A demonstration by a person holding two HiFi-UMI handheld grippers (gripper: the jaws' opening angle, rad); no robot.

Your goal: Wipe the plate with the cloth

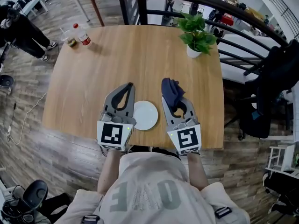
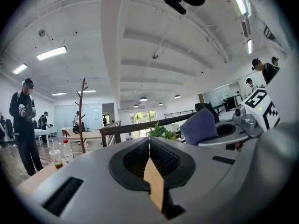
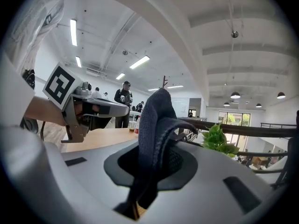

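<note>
A small white plate [image 1: 145, 115] lies on the wooden table [image 1: 140, 55] near its front edge, between my two grippers. My left gripper [image 1: 127, 87] hovers just left of the plate, with its jaws shut and nothing between them [image 2: 149, 143]. My right gripper [image 1: 171, 93] is just right of the plate, shut on a dark blue cloth [image 1: 171, 88] that bunches up over its tips. In the right gripper view the cloth [image 3: 156, 120] stands up between the jaws. The plate is hidden in both gripper views. The cloth [image 2: 201, 125] also shows in the left gripper view.
A potted green plant [image 1: 195, 34] stands at the table's far right. A bottle with a red cap [image 1: 83, 35] and a plastic cup [image 1: 71, 42] stand at the far left corner. A dark railing [image 1: 210, 3] runs behind the table, and a black chair [image 1: 266, 92] stands to the right.
</note>
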